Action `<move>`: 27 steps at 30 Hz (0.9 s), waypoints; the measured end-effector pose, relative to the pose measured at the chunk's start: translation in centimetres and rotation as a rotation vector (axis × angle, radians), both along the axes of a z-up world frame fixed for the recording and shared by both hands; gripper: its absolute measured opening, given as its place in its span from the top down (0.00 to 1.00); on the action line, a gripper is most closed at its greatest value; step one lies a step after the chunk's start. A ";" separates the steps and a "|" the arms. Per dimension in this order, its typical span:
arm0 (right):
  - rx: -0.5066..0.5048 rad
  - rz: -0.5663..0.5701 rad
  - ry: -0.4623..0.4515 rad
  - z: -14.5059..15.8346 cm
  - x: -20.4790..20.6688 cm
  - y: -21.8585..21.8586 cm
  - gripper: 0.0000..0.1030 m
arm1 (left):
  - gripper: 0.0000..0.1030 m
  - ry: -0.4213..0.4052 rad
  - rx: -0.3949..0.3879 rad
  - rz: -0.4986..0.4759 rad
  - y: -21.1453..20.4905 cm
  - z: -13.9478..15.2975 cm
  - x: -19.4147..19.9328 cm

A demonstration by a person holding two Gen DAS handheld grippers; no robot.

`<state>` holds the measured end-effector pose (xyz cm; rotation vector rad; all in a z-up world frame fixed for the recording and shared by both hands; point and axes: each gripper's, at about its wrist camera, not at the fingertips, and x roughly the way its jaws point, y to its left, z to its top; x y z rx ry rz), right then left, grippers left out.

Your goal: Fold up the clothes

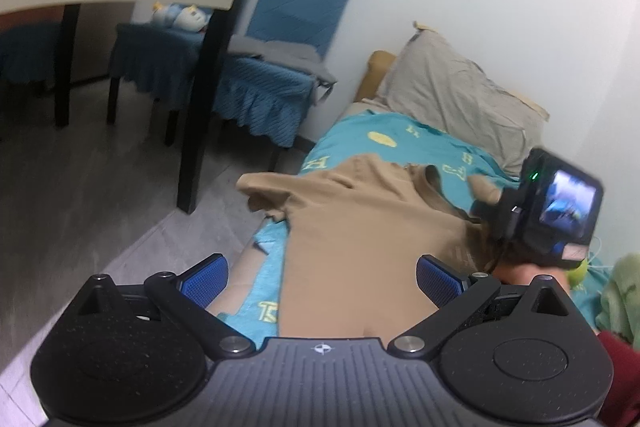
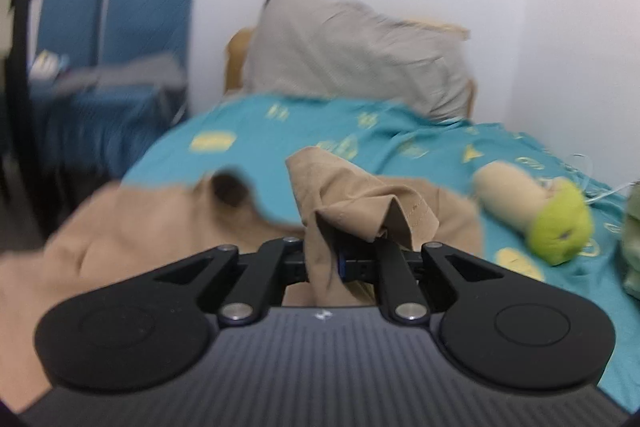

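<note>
A: Can you read any words here?

B: Not really. The teal blanket [image 1: 360, 143] has yellow letter shapes on it. One looks like an H, but they are blurry. I see no brand names.

A: What is the left gripper [image 1: 318, 277] doing?

B: Its two blue pads [image 1: 204, 281] are spread wide apart. It holds nothing. It hangs over the near end of the tan shirt [image 1: 360, 239].

A: And the right gripper [image 2: 356, 259]?

B: Its fingers are pinched together on a bunched bit of the tan shirt [image 2: 348, 203]. The cloth sticks up between them in a crumpled fold. You can see a stitched hem there.

A: Where is the shirt?

B: It lies spread on the teal blanket on the bed. One sleeve hangs off the bed's edge on the left side. The neck hole faces the gray pillow [image 2: 356, 55].

A: What else is on the bed?

B: A soft toy [image 2: 536, 203] with a green end lies just beside the shirt. Blue chairs [image 1: 296, 11] stand near the bed.
</note>
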<state>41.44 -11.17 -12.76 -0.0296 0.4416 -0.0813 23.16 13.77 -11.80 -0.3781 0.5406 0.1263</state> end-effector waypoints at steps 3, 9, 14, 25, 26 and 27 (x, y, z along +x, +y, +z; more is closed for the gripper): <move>0.065 0.069 0.094 -1.5 1.1 0.9 0.74 | 0.01 0.015 0.017 -0.008 0.0 -0.3 0.3; 0.331 0.227 0.124 2.2 -2.4 -2.3 0.03 | 0.01 0.015 0.088 -0.067 -2.5 -0.4 0.0; 0.367 0.271 0.060 8.3 -10.2 -5.4 0.03 | 0.02 -0.003 0.137 -0.131 -5.2 0.1 -1.2; 0.525 0.125 0.023 13.7 -30.1 -16.2 0.03 | 0.02 0.029 0.078 -0.308 -9.1 1.3 -5.9; 0.543 0.095 0.010 13.3 -31.5 -17.3 0.03 | 0.02 0.034 0.077 -0.327 -9.5 1.3 -6.2; 0.561 0.062 0.000 12.9 -32.8 -18.4 0.03 | 0.02 0.040 0.079 -0.351 -10.1 1.2 -6.5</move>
